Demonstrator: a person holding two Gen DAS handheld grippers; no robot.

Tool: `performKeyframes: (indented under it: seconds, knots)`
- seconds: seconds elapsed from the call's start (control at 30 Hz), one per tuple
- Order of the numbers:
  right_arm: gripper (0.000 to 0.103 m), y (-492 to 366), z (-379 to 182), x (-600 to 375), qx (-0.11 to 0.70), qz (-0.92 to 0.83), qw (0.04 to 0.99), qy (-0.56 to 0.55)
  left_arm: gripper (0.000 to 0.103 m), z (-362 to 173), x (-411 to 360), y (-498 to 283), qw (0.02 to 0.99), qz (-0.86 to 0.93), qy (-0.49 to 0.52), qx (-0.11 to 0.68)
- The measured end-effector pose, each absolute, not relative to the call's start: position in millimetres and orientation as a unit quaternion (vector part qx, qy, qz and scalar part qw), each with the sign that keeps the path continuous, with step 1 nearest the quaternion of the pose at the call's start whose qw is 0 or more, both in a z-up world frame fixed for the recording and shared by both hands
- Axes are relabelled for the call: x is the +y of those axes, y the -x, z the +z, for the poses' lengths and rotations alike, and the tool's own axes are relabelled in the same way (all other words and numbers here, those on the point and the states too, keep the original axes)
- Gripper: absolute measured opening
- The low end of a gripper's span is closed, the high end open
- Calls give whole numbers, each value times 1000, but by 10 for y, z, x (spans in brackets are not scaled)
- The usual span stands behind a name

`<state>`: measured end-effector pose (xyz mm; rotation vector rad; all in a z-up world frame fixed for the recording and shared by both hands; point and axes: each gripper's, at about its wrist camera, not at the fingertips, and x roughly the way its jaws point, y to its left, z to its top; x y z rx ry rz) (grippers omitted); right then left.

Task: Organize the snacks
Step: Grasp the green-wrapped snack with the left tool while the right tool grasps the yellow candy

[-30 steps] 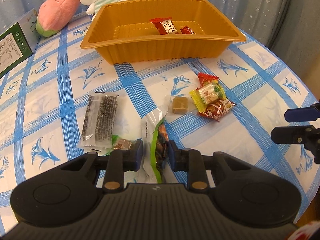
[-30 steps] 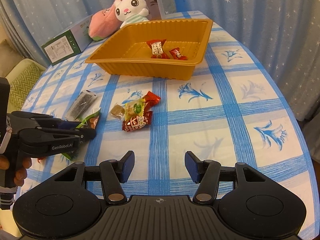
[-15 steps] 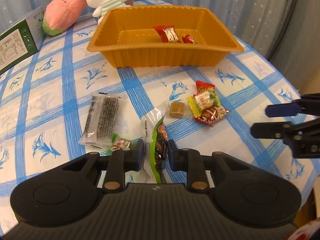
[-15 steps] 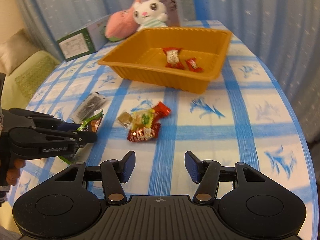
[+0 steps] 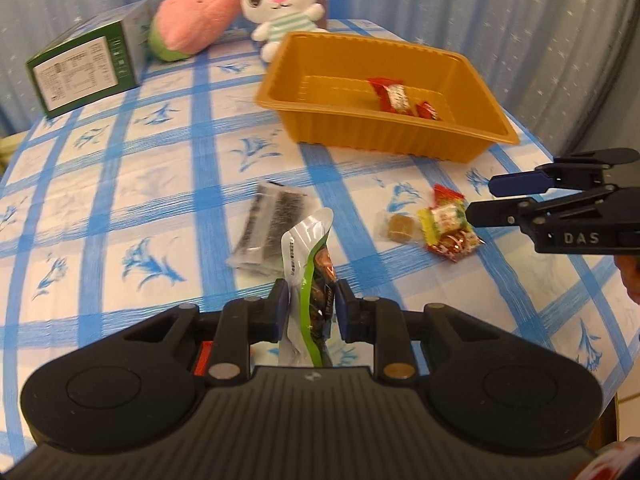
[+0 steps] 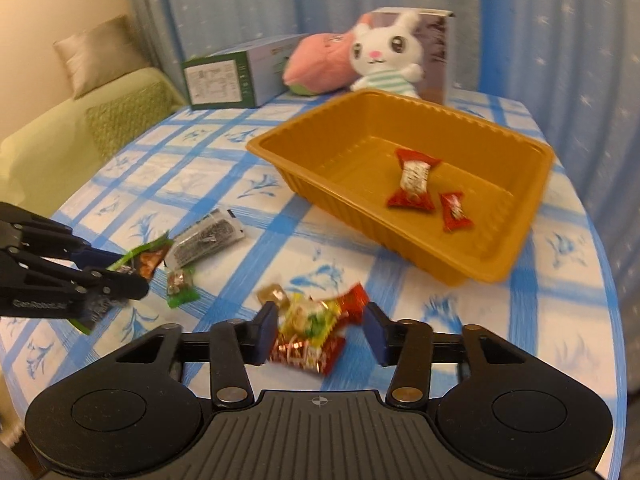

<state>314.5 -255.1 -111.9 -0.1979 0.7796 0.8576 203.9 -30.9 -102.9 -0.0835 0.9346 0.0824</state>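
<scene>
In the left wrist view, the left gripper (image 5: 308, 312) is seen nearly closed, clamped on a green pouch (image 5: 310, 276) that stands upright between its fingers, above the desk (image 5: 160, 184). Just beyond the pouch a seaweed pack (image 5: 270, 232) lies flat. To the right, a brown candy (image 5: 400, 227) lies touching a small pile of sweets (image 5: 448, 226). The right gripper (image 5: 480, 198) is seen from the side over that pile, its fingers parted. Farther back, an orange tray (image 5: 380, 136) holds two red candies (image 5: 404, 100). A green box (image 5: 86, 64), a pink plush (image 5: 192, 24) and a bunny (image 5: 284, 4) are set along the far edge.

In the right wrist view, the right gripper (image 6: 320, 330) is shown wide open, with the pile of sweets (image 6: 316, 332) between its fingers; the blur hides whether either finger touches it. The brown candy (image 6: 274, 294) sits just beyond. The left gripper (image 6: 116, 270) enters from the left with the pouch (image 6: 146, 258) pinched at its tip. A small green-wrapped sweet (image 6: 181, 286), hidden in the other view, lies near the seaweed pack (image 6: 206, 236). The tray (image 6: 472, 258) and its candies (image 6: 424, 188) are seen more fully, and a sofa (image 6: 80, 120) appears beyond the desk (image 6: 360, 248).
</scene>
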Motion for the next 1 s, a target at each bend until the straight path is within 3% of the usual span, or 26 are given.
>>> performKeyframes:
  seconds: [0.6, 0.73, 1.0]
  knots:
    - [38, -3281, -1331, -2305, 382, 443, 800, 133, 23, -1014, -133, -1902, 887, 78, 60, 452]
    - [32, -3179, -1372, -2314, 397, 448, 788, 143, 23, -1019, -128, -1892, 886, 79, 62, 453]
    - [32, -3021, -1360, -2284, 403, 452, 785, 128, 23, -1018, -85, -1855, 885, 84, 70, 453]
